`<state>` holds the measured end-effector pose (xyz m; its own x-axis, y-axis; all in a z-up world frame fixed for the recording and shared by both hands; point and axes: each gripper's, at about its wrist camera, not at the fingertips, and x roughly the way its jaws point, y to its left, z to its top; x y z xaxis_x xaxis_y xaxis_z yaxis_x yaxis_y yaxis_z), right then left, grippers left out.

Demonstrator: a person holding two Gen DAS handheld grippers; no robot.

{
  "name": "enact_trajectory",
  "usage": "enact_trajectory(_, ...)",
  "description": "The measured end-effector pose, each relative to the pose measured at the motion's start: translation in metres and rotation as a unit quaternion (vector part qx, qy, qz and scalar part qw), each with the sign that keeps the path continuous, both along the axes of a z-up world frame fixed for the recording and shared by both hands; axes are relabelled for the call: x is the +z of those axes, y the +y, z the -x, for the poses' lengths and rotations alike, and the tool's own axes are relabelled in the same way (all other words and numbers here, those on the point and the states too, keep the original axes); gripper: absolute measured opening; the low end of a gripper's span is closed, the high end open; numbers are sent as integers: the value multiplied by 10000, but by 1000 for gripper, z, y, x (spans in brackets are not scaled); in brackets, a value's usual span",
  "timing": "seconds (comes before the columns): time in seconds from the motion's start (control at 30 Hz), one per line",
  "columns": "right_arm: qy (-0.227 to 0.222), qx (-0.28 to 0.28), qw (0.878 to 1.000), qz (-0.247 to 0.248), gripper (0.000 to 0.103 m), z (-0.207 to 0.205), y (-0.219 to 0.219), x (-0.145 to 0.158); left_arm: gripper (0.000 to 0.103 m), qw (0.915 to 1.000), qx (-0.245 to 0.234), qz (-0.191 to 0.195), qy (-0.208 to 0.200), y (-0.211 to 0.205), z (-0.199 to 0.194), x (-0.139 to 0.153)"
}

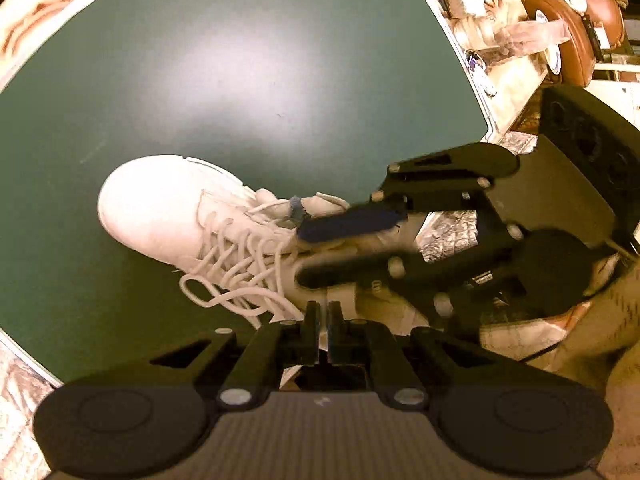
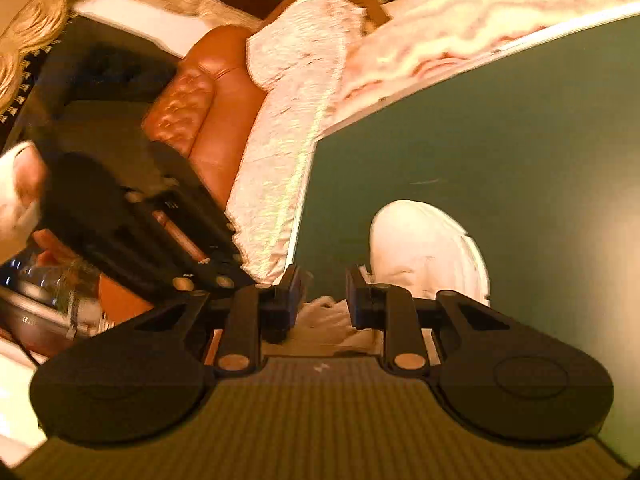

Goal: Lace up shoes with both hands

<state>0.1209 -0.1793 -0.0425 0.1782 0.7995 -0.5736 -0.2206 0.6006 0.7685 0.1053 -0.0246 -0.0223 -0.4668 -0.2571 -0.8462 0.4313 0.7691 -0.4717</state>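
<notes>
A white shoe [image 1: 160, 204] lies on the green table [image 1: 240, 60], its toe pointing up and left. Loose white laces [image 1: 240, 268] cross its front, and one loop spills onto the table. My left gripper [image 1: 323, 308] is shut at the bottom edge, with a lace strand running up to its tips. My right gripper [image 1: 301, 255] reaches in from the right over the shoe's opening. Its blue-padded fingers [image 1: 352, 222] stand apart, beside a lace end with a bluish tip [image 1: 297, 210]. In the right wrist view the right gripper [image 2: 325, 280] is open above white shoe material, with the shoe's toe [image 2: 424, 240] just beyond.
The table's white-edged corner [image 2: 316, 140] lies close to the shoe. Beyond it are a brown leather seat [image 2: 208, 128] and a pale textured cloth [image 2: 288, 120]. Clutter [image 1: 520, 40] sits past the table's far right edge. A person's hand [image 2: 16, 192] holds the other tool.
</notes>
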Motion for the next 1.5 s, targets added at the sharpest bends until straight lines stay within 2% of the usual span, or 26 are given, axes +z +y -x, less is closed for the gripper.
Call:
enact_trajectory(0.27, -402, 80, 9979, 498, 26, 14, 30, 2, 2, 9991, -45, 67, -405, 2, 4, 19)
enact_trajectory(0.5, -914, 341, 9918, 829, 26, 57, 23, 39, 2, 9998, 30, 117, -173, 2, -3, 14)
enact_trajectory(0.63, -792, 86, 9944, 696, 26, 68, 3, 51, 2, 9999, -88, 45, -52, -4, -11, 11)
enact_trajectory(0.87, -884, -59, 9927, 821, 26, 78, -10, 61, 2, 9982, -528, 56, -290, -24, -22, 25)
enact_trajectory(0.93, -890, 0, 9908, 1021, 26, 78, -7, 58, 2, 9973, -631, 32, -365, -28, -25, 25)
enact_trajectory(1.1, -623, -32, 9894, 1312, 26, 82, -10, 41, 2, 9926, -1183, -170, -231, -42, -23, 3)
enact_trajectory(1.23, 34, -530, 9946, 888, 27, 73, -24, 22, 2, 9844, -1748, -190, -6, -54, -19, -10)
enact_trajectory(1.37, 608, -972, 9920, 534, 32, 70, -34, 2, 2, 9734, -2258, -186, 348, -65, -15, -23)
enact_trajectory(1.5, 869, -1167, 9888, 344, 32, 70, -39, -7, 2, 9708, -2228, -208, 867, -71, -23, -42)
